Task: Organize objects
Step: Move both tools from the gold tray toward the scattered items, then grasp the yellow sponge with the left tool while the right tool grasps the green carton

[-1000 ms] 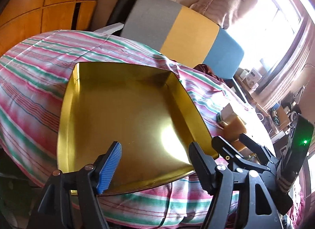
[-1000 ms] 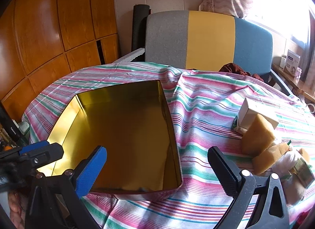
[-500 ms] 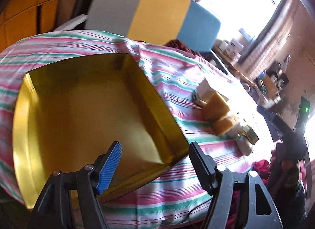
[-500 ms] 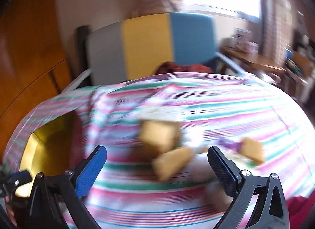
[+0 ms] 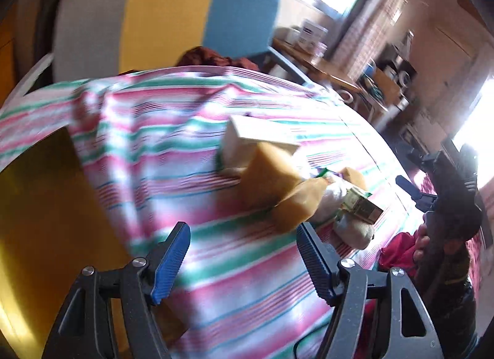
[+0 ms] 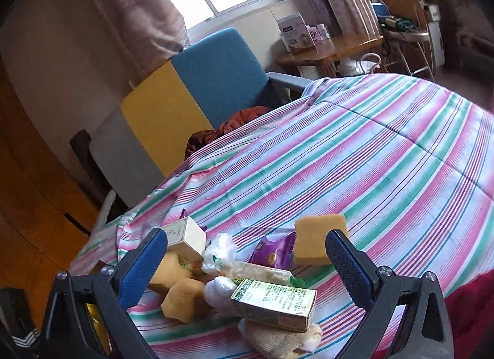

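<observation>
Both views were found to have swung rightward off the gold tray (image 5: 46, 220), now seen only at the left edge of the left wrist view, and onto the heap of loose items on the striped counter (image 6: 386, 155). The right gripper (image 6: 247, 254) was held with jaws apart and empty over that heap, a green-printed box (image 6: 274, 303) nearest, sponges (image 6: 318, 241) and a purple packet (image 6: 271, 251) just beyond. The left gripper (image 5: 244, 254) was likewise apart and empty; a first pickup for the tray was judged imminent, nothing yet gathered.
</observation>
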`<state>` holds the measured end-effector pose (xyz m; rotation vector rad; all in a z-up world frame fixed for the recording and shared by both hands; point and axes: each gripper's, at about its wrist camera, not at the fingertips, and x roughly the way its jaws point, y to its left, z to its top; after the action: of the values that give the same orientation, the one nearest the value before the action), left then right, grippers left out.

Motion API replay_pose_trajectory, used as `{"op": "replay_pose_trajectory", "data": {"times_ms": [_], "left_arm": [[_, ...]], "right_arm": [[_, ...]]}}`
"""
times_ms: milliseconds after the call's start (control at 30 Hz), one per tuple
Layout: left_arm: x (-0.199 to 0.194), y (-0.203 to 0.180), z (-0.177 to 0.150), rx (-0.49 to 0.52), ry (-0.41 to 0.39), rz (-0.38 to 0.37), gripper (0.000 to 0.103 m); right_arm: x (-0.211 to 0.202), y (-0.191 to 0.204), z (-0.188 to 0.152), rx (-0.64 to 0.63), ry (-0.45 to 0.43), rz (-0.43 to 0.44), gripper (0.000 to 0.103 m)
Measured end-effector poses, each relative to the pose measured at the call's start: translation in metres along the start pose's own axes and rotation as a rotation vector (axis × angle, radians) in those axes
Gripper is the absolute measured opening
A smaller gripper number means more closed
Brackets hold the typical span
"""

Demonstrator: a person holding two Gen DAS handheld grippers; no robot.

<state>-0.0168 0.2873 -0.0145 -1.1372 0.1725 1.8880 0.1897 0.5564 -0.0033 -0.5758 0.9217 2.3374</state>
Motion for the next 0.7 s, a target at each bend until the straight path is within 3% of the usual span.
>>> {"op": "replay_pose_trajectory", "data": {"times_ms": [200,567,600,667,700], "left_arm": [[0.049,-0.029,0.027,0.032,0.026,0.0,0.083],[0.117,-0.037,0.058,-0.023,0.121,0.036,0.084],[0.123,-0.036,0.059,-0.021,0.133,0.052,0.081],[0.13,-0.03,0.057,-0.035,0.151,0.053,0.063],[0.131,-0.027,0.054,-0.047,0.159,0.043,0.059]], "right_arm": [[0.002,-0.007,0.0,0.066,0.017,0.059,0.103],[-0.001,-0.017,0.0,0.111,0.003,0.104,0.103],[-0.001,-0.019,0.0,0.124,0.005,0.106,0.103],[-0.001,-0.021,0.001,0.14,0.003,0.108,0.103],[-0.001,-0.022,0.001,0.144,0.003,0.108,0.103]]}}
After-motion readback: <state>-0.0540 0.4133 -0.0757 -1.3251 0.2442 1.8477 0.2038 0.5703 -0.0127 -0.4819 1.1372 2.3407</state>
